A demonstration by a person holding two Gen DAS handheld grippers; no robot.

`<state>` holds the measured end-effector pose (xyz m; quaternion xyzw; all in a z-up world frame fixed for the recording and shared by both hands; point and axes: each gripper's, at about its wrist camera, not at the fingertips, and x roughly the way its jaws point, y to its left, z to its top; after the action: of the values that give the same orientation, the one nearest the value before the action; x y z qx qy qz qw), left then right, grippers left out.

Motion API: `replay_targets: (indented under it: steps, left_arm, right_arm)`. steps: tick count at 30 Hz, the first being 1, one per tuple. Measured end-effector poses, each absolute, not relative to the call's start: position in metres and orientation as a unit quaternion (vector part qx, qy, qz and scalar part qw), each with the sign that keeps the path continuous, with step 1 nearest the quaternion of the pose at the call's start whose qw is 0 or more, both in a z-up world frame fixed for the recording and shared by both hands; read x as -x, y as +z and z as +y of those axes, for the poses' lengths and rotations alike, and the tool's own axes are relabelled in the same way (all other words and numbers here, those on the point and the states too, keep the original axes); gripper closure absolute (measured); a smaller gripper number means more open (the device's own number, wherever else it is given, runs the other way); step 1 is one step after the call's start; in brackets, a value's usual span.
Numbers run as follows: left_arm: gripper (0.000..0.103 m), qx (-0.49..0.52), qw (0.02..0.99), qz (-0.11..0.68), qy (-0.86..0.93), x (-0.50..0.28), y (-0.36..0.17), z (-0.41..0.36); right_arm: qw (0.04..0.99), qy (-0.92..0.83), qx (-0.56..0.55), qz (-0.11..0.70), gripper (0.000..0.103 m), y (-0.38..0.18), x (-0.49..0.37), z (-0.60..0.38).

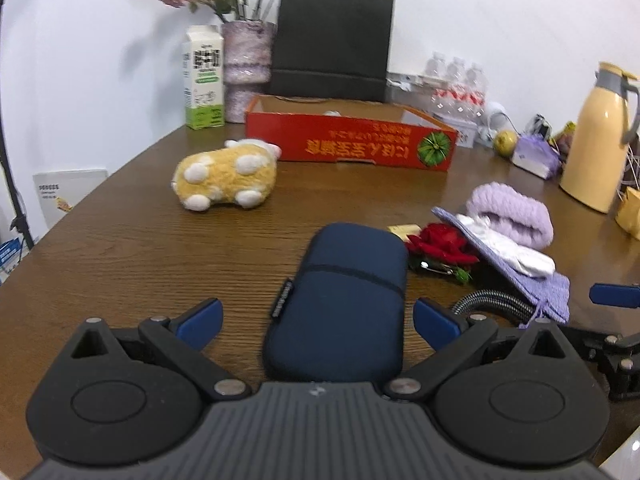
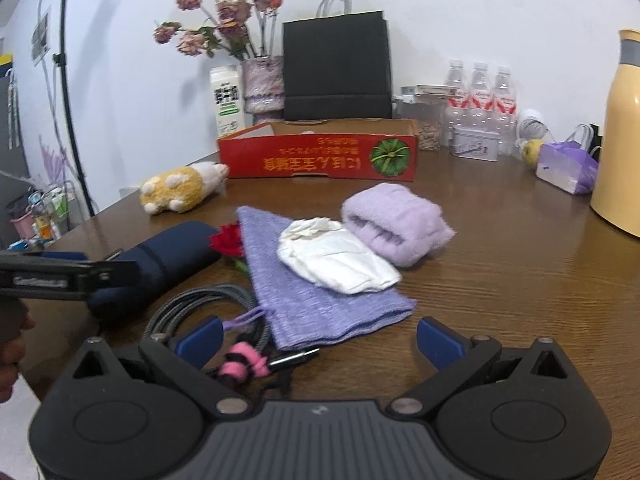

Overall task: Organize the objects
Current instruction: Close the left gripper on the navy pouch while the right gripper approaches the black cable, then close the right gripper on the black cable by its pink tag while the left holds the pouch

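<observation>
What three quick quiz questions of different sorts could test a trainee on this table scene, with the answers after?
1. True or false: the left gripper is clamped on the navy zip case.
2. What lies on the purple knit pouch: A white crumpled cloth, B plush toy, C rose?
3. Which object sits beside the red cardboard box, nearest its left end?

Key: 1 false, open around it; 2 A; 3 the yellow plush toy.
</observation>
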<state>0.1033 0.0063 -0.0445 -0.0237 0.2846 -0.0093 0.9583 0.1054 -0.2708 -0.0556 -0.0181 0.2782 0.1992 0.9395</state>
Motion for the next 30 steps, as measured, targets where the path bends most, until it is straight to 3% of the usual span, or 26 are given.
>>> replay_targets:
  steps: [6, 7, 9, 30]
  left_arm:
    - [0.001, 0.008, 0.947, 0.321, -0.014, -0.126, -0.053, -0.001]
    - [0.005, 0.012, 0.947, 0.32, -0.022, -0.126, -0.053, -0.001]
    - [0.03, 0.003, 0.949, 0.313, -0.02, -0.123, -0.053, -0.002]
    - [0.028, 0.033, 0.95, 0.309, 0.034, -0.077, -0.049, 0.042]
  right_arm:
    - [0.935, 0.205, 0.026, 0.29, 0.0, -0.06, -0.105, -0.262]
    - [0.934, 0.206, 0.026, 0.29, 0.0, -0.06, -0.105, -0.261]
    - [0.934, 0.207, 0.025, 0.291, 0.0, -0.059, -0.104, -0.258]
    - [0.919, 0.214, 0.057, 0.327, 0.0, -0.054, -0.084, -0.218]
